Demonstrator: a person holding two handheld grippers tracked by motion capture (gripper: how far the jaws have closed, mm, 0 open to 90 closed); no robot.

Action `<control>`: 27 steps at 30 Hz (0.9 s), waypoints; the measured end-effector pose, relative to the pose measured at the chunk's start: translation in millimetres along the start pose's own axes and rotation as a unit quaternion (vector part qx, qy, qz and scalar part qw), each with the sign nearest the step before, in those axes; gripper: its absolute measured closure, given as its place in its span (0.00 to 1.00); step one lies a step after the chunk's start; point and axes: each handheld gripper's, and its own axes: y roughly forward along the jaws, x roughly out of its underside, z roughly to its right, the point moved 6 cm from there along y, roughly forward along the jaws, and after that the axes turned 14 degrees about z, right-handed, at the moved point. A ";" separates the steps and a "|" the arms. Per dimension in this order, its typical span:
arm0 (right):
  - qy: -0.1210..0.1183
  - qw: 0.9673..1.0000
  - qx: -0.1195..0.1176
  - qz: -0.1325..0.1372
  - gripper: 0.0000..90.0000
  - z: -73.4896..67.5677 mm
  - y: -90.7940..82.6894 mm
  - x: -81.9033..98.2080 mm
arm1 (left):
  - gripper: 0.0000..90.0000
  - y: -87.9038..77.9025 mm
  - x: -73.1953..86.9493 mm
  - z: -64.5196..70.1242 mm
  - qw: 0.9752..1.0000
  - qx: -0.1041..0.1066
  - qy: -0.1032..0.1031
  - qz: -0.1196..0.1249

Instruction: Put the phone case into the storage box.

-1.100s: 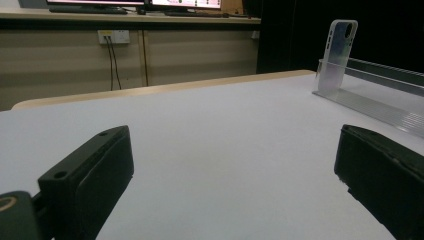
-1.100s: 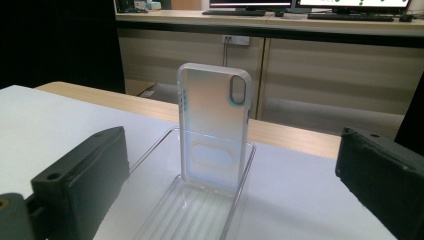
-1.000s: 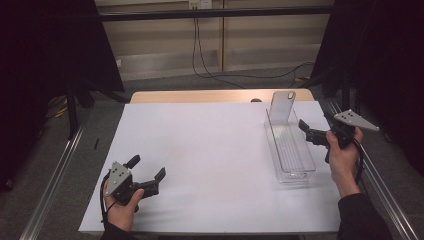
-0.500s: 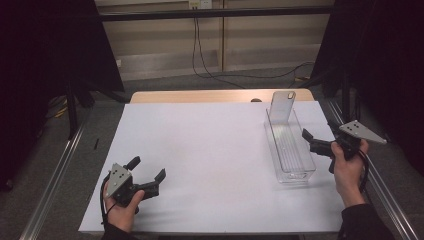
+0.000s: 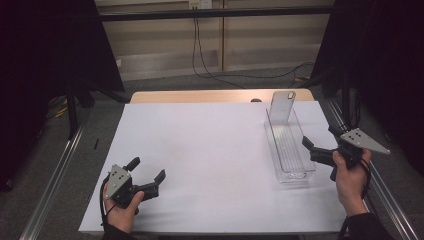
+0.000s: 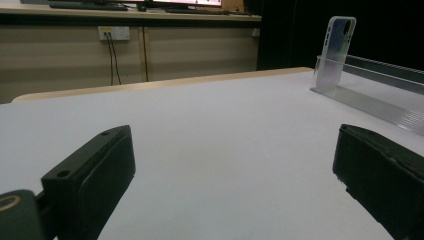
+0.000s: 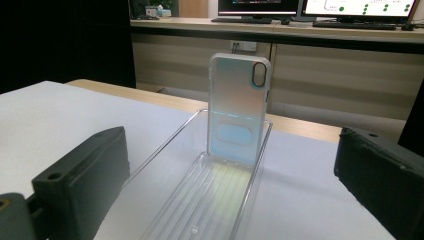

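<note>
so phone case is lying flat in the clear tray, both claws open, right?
Not flat. The phone case stands upright at the far end of the clear tray, as the right gripper view shows. The left claw and right claw are both open.

No word, brand, number or sign can be read anywhere here. The monitors point(image 7: 357, 7) at the back of the right gripper view show bright windows with small green and dark dots, but any writing on them is too small and blurred to make out. The clear phone case point(image 7: 237, 107) standing in the transparent tray point(image 7: 165, 150) bears no legible mark; it shows a camera cut-out and an oval patch. The wall socket plate point(image 6: 114, 33) in the left gripper view carries no lettering that can be told.
</note>
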 end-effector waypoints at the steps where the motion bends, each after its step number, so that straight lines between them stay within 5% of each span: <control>1: -0.003 1.000 0.000 -0.001 0.00 -1.1 -1.1 0.6 | 0.04 -0.3 0.2 0.4 1.000 0.000 -0.001 0.000; 27: -0.004 1.000 0.006 -0.004 0.01 -15.0 -43.0 12.7 | 0.04 -14.3 -8.0 1.3 1.000 -0.007 0.005 0.016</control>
